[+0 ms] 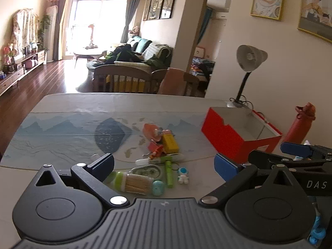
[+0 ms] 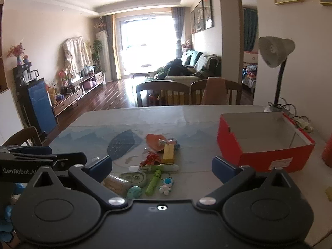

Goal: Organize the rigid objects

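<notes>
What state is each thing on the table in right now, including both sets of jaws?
Left gripper: jaws open, empty.
Right gripper: jaws open, empty.
Red cardboard box: open, empty, upright.
Clear toothpick jar with green lid: lying on its side.
Yellow rectangular box: lying flat.
Grey desk lamp: off.

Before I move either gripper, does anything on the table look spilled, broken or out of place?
Nothing looks spilled or broken. The small items just lie in a loose jumble on the table, none yet in the open red box, which looks empty. Both grippers, left and right, are open.
</notes>
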A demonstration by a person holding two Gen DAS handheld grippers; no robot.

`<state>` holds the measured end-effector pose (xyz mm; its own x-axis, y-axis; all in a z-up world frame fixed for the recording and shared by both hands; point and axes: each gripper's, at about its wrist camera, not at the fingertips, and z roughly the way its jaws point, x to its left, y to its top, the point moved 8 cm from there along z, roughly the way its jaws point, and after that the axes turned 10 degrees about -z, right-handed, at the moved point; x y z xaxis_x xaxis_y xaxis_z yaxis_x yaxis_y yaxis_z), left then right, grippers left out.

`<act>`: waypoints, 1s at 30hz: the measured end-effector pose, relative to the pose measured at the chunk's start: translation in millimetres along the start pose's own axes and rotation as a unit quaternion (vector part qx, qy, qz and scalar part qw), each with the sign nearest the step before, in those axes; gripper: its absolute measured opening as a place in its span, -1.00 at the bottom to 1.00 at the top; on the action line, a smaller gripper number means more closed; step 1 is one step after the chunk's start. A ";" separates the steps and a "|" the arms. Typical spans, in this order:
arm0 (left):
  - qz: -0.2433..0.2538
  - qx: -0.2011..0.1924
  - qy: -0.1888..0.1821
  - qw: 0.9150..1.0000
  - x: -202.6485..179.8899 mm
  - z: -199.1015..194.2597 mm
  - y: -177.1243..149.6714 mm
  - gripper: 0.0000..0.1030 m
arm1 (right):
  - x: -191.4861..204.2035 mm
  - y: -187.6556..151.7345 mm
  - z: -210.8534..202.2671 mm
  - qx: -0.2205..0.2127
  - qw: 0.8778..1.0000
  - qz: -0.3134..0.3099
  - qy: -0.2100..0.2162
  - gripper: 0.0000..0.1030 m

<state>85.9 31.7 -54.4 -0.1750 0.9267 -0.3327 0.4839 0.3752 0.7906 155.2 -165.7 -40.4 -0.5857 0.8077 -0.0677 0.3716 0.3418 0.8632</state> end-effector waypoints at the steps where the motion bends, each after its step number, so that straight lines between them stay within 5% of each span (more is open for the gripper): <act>1: -0.002 0.002 0.004 1.000 2.7 2.3 -0.2 1.00 | 0.5 -0.5 6.0 0.005 1.000 -0.001 0.005 0.99; 12: -0.047 0.035 0.090 0.994 60.4 55.5 5.0 1.00 | -2.8 -23.4 79.1 0.059 0.998 -0.016 0.035 0.96; 20: -0.058 0.065 0.171 0.981 113.5 116.8 3.3 1.00 | -14.9 -46.7 142.0 0.108 0.993 -0.030 0.029 0.78; 30: -0.112 0.111 0.224 0.962 153.8 173.4 -9.1 0.99 | -16.1 -63.9 187.5 0.152 0.987 -0.049 0.023 0.59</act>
<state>203.3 166.9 -201.9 -0.6236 0.7588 -0.1879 0.5540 0.5986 0.5786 276.0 -110.4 -188.2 -0.6586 0.7437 -0.1146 0.5068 0.5510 0.6630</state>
